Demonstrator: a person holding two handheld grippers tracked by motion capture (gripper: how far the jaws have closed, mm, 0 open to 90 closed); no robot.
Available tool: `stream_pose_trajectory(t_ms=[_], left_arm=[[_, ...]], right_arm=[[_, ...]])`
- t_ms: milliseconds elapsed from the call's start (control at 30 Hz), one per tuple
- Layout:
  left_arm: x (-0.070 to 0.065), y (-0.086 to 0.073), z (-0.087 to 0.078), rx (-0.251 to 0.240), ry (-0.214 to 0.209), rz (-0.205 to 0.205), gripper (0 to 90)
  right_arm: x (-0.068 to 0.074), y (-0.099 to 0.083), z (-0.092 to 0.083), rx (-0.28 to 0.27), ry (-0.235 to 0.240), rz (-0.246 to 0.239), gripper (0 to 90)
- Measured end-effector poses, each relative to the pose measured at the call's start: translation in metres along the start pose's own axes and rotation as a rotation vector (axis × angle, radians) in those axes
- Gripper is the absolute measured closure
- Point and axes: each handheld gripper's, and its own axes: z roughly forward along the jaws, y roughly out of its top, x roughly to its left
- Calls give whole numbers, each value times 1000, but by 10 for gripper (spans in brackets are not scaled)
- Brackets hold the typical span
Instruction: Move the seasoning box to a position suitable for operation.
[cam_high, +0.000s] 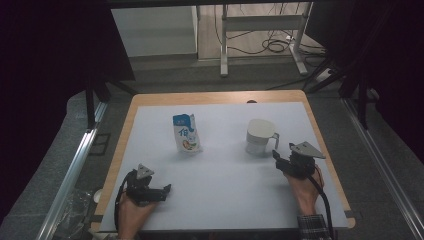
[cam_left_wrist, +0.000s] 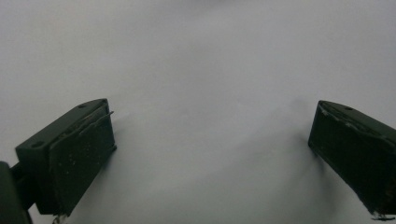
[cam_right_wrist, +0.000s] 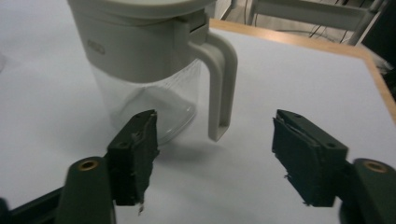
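Standing upright, the jug (cam_right_wrist: 154, 60) shows clear walls, cream lid and handle.

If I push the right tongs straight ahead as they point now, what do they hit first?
Most likely the handle of the pitcher: it sits ahead between the open jaws of the right tongs, still apart from both pads. Depth is hard to judge.

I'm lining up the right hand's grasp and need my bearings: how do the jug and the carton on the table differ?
The jug is round, with a cream lid, a clear lower body and a side handle; the carton is a flat-sided box printed blue and white, with no handle. The jug stands on the right, just ahead of the right gripper, whose jaws are open; the carton stands left of centre, apart from both grippers. Both stand upright on the white table cover.
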Motion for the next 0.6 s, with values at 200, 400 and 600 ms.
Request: stream_pose_trajectory(t_ms=[200,400,600], left_arm=[[0,0,0,0,0,0,3],[0,0,0,0,0,0,4],[0,0,0,0,0,0,4]], right_arm=[[-3,-2,8,6,-14,12,375],[-6,-2,13,4,5,64,490],[-5,4,19,44,-3,63,536]])
